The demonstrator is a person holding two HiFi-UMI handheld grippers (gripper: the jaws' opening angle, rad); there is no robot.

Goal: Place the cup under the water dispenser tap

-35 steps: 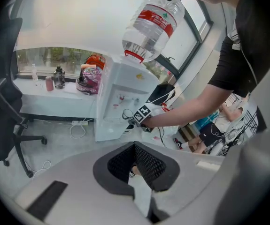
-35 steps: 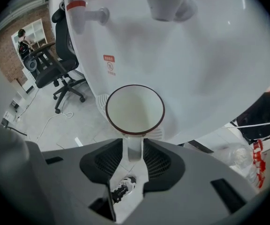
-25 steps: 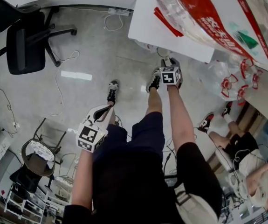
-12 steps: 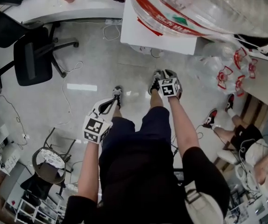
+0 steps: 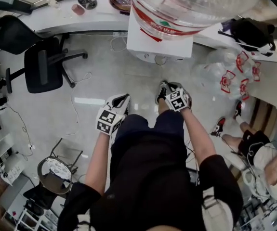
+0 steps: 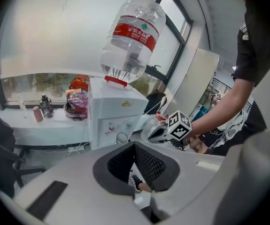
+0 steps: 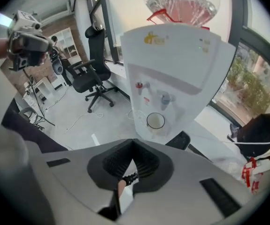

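A white water dispenser (image 5: 158,41) with a big clear bottle (image 5: 191,4) on top stands ahead of me. A pale cup (image 7: 155,121) stands in its recess below the red tap (image 7: 139,85) and the blue tap (image 7: 165,99); in the left gripper view the cup (image 6: 121,138) shows as a small ring. My right gripper (image 7: 134,141) hangs shut and empty, back from the cup and above my right leg (image 5: 173,88). My left gripper (image 6: 135,144) is also shut with nothing in it, out over my left leg (image 5: 120,101).
A black office chair (image 5: 44,66) stands to the left, with cables on the floor beside it. The counter (image 5: 85,13) behind carries bottles and bowls. A black bag (image 5: 251,32) and printed plastic bags (image 5: 234,81) lie right. A seated person (image 5: 258,153) is at lower right.
Both grippers have come up and drawn back from the dispenser, the right one away from the cup. My view has swung so the bottle now fills the top middle.
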